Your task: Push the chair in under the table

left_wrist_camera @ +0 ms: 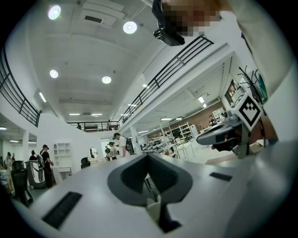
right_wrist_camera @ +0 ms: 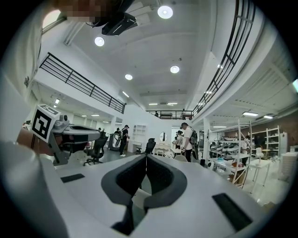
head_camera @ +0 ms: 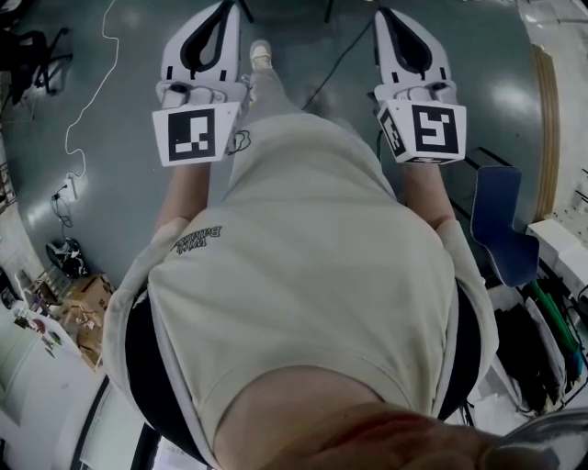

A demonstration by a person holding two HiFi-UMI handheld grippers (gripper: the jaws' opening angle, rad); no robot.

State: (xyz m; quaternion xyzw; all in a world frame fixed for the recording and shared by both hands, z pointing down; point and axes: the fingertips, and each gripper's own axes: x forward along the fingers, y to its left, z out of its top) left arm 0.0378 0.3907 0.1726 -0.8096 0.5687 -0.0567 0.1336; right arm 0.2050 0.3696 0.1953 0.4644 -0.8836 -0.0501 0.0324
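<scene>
Closest in: the person's beige shirt (head_camera: 312, 275) fills the head view, forearms stretched ahead.

Left gripper (head_camera: 217, 26): fingers closed flat together, nothing between them. The left gripper view confirms it, fingers (left_wrist_camera: 139, 174) meeting at the tip with only open hall beyond.

Right gripper (head_camera: 397, 29): same, fingers pressed together and empty. The right gripper view shows only room past its fingers (right_wrist_camera: 156, 179). Both grippers point out level, side by side, well apart from any furniture.

Below them: bare grey floor (head_camera: 119, 156), one shoe (head_camera: 261, 55), a white cable (head_camera: 90, 96) trailing left.

Chair (head_camera: 501, 225): blue, off to the person's right, just beside what looks like a white table (head_camera: 556, 243) at the frame edge. Cannot tell how far it sits under.

Far: people (right_wrist_camera: 188, 139) standing, shelving (right_wrist_camera: 233, 153), a black office chair (right_wrist_camera: 95, 148).

Progress: judged not started. Neither gripper is touching the chair, and both face away from it. What's left is turning to the chair, setting the fingers against its back, and pushing it in.
</scene>
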